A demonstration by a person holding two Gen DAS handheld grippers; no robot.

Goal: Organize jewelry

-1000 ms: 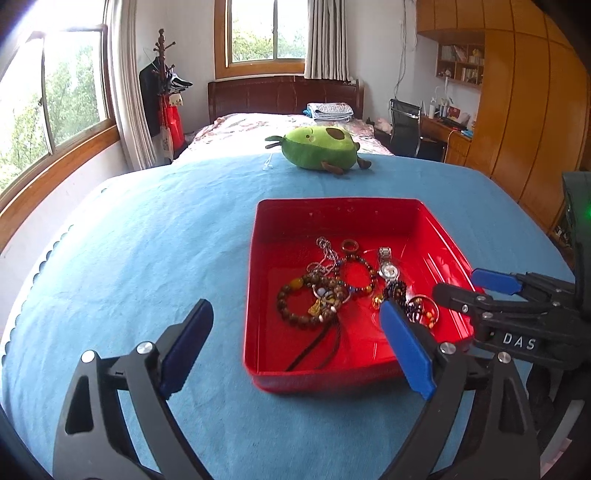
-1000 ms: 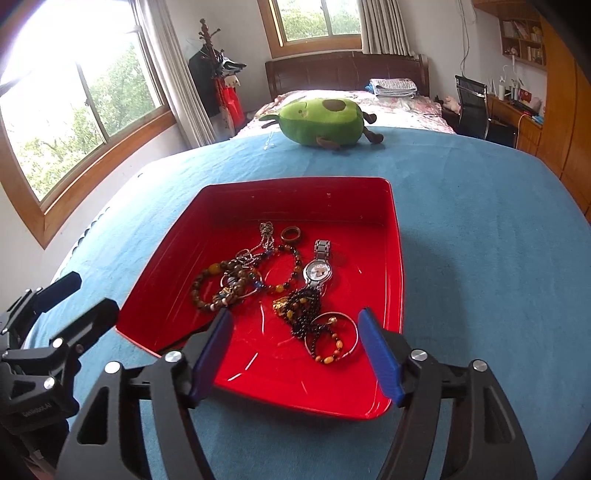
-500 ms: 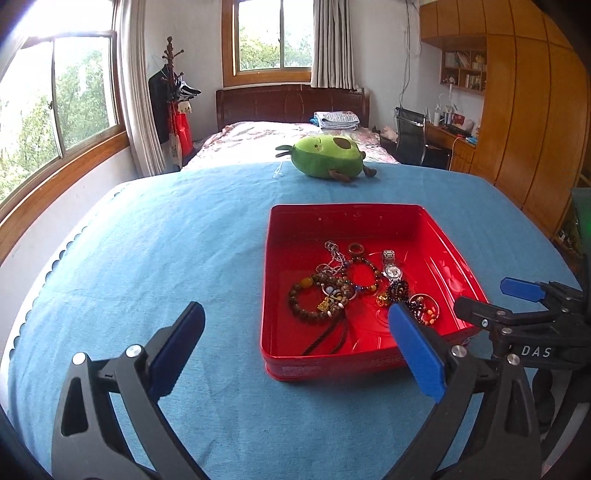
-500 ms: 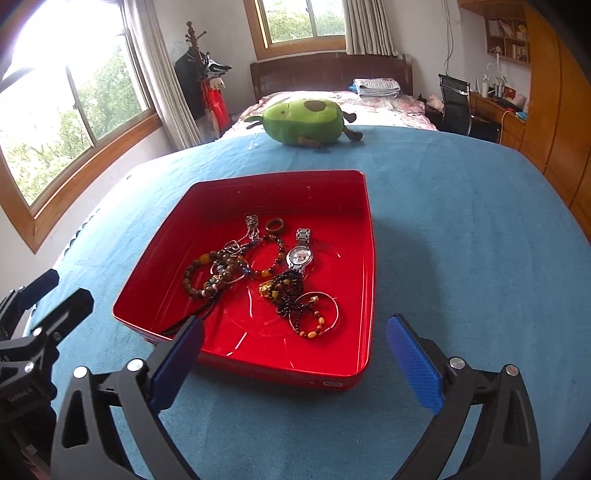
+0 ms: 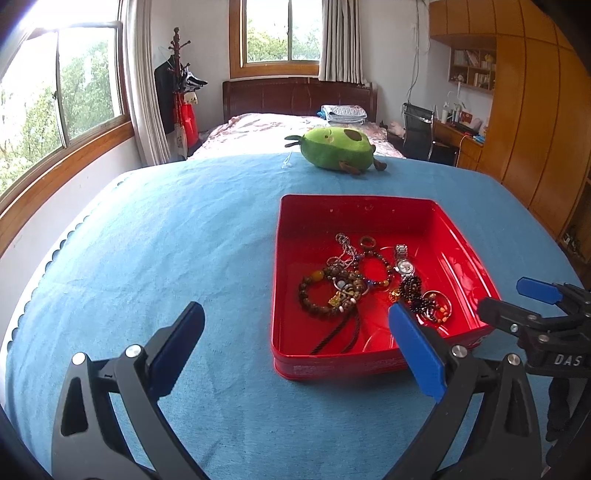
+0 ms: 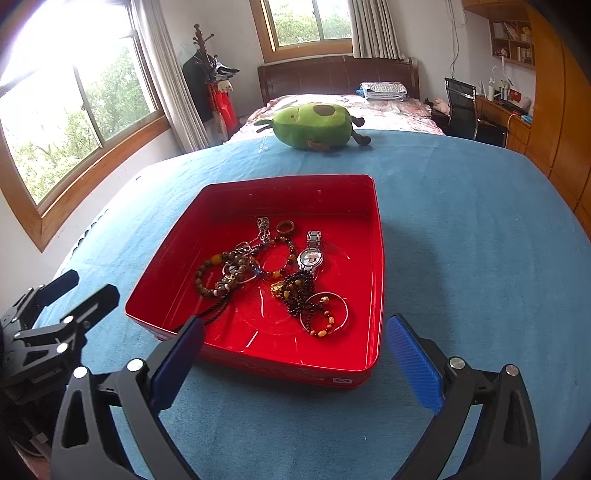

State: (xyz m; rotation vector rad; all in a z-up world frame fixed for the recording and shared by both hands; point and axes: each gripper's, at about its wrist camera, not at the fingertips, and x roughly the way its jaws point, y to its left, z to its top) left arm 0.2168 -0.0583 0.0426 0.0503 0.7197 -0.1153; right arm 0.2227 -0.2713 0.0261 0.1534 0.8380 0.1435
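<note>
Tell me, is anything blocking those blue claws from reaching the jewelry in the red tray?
Nothing visible does. The jewelry lies uncovered in the open red tray; only its low near wall stands before the right gripper and left gripper, both open and empty.

Blue-clothed table (image 5: 155, 236) bearing red tray (image 5: 384, 202), avocado plush (image 5: 334, 148)

You're working in a home bedroom. At twelve o'clock sits a bed (image 5: 295, 125) with a dark wooden headboard (image 5: 299, 98) and folded linen by it. A curtained window (image 5: 277, 33) tops that wall, and a bigger window (image 5: 62, 103) runs at ten o'clock. A coat stand (image 5: 179, 85) hung with clothes fills the corner. At two o'clock, wooden wardrobes (image 5: 535, 122), a desk (image 5: 458, 136), a chair (image 5: 417, 125) and bookshelves (image 5: 471, 68). A green plush toy (image 5: 334, 147) lies on the blue cloth (image 5: 166, 240) before you.
</note>
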